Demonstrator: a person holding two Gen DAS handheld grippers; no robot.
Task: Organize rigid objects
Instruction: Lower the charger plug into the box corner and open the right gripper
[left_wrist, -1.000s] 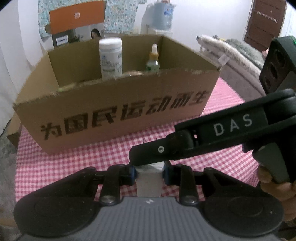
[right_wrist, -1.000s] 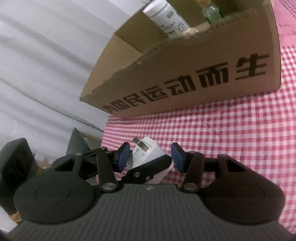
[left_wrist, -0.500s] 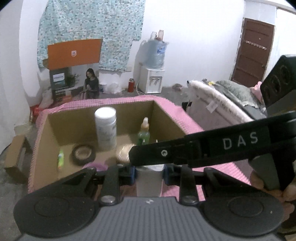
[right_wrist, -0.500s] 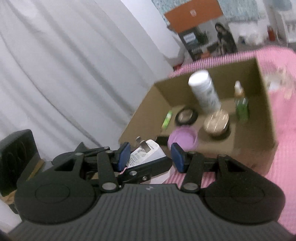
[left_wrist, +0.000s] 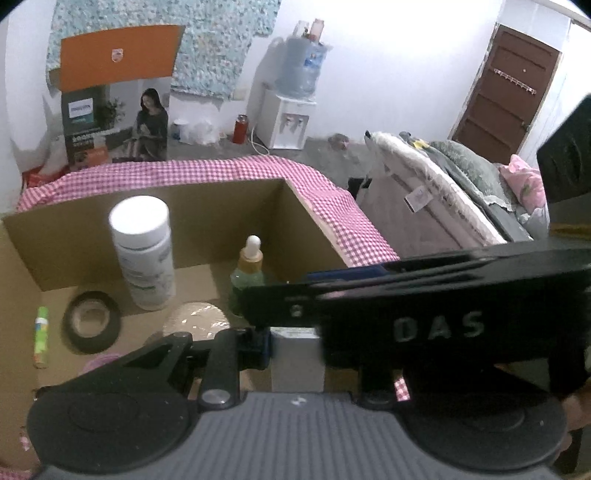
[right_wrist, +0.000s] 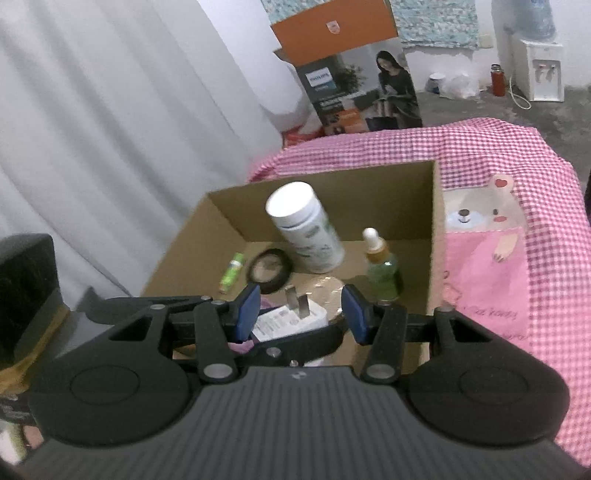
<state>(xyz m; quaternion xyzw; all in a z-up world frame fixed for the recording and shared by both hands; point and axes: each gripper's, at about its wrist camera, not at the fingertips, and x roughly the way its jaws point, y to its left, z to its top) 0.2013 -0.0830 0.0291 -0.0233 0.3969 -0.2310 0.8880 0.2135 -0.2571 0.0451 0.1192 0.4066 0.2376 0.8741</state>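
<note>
Currently, the left gripper (left_wrist: 295, 350) is pinching a white plug adapter (right_wrist: 291, 319) above the cardboard box (right_wrist: 430, 236); the right gripper (right_wrist: 301, 308) is standing spread around it.

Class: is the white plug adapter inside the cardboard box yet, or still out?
Out: the white plug adapter sits between gripper fingers above the cardboard box.

We read the letters "DAS" on the black arm of the right gripper (left_wrist: 439, 325) that crosses the left wrist view. The tall printed box (right_wrist: 354, 92) behind the table carries a small brand panel, but we cannot read it surely. Labels on the white bottle (right_wrist: 306, 229) and the charger (right_wrist: 288, 321) are too blurred.
</note>
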